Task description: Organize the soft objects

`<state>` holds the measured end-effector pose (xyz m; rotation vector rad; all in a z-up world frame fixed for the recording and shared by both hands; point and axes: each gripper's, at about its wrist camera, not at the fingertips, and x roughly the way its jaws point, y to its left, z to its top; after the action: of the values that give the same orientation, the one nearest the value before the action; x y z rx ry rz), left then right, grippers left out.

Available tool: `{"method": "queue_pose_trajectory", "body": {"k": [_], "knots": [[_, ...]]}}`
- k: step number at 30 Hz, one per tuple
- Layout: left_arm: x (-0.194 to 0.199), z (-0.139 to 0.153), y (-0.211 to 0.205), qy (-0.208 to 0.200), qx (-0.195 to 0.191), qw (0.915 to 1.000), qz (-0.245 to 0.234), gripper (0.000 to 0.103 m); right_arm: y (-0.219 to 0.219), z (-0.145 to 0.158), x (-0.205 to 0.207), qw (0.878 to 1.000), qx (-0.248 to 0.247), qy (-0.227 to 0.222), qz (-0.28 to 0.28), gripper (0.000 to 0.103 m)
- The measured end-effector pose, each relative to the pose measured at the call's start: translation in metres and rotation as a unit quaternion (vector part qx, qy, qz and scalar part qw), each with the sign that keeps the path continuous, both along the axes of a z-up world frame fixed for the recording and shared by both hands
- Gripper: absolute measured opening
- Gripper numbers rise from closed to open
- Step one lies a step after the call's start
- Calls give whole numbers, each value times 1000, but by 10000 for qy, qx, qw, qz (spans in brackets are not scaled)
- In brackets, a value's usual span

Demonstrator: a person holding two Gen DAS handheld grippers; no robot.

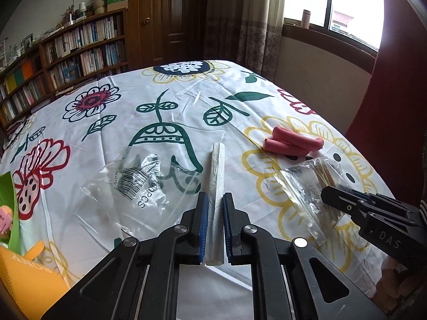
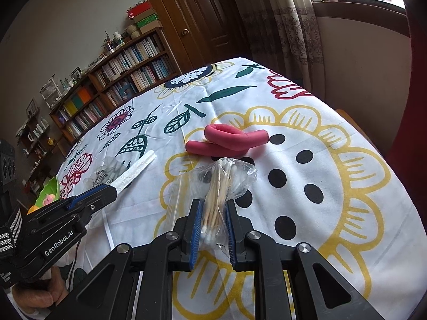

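Low at centre frame, the left gripper (image 1: 215, 208) clamps a white folded cloth strip (image 1: 217, 176), while the right gripper (image 2: 212, 221) pinches a clear plastic bag of what look like cotton swabs (image 2: 221, 184).

Open passage: the far half of the floral tablecloth (image 1: 165, 88), bare toward the door side, and the strip of cloth between the white strip (image 1: 218, 176) and the pink foam rollers (image 1: 292, 144). Obstructions, near side: empty clear bag (image 1: 141, 184) left of the white strip; bag of cotton swabs (image 2: 221, 186) just in front of the rollers (nearly touching them in the right wrist view); yellow object (image 1: 24, 277) at the near-left table edge.
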<state>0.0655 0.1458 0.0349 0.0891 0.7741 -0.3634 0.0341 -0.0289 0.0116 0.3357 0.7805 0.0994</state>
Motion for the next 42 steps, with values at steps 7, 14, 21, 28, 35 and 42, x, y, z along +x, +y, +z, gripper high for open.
{"method": "queue_pose_trajectory", "body": {"k": [7, 14, 21, 28, 35, 42], "knots": [[-5, 20, 11, -300, -68, 9993, 195, 11, -1, 5, -1, 10000, 7, -39, -32, 19], [-8, 31, 25, -433, -170, 9983, 353, 11, 2, 7, -3, 10000, 24, -65, -37, 19], [-12, 44, 43, -590, -316, 9964, 519, 11, 9, 9, -4, 9999, 50, -92, -40, 19], [-15, 59, 64, -794, -396, 9936, 694, 11, 19, 13, -4, 9999, 63, -136, -5, 19], [-18, 76, 98, -1023, -520, 9886, 979, 11, 30, 18, -3, 9998, 13, -187, 68, 19], [-17, 89, 139, -1039, -751, 9838, 1250, 11, 42, 19, -4, 9997, -41, -177, 140, 19]]}}
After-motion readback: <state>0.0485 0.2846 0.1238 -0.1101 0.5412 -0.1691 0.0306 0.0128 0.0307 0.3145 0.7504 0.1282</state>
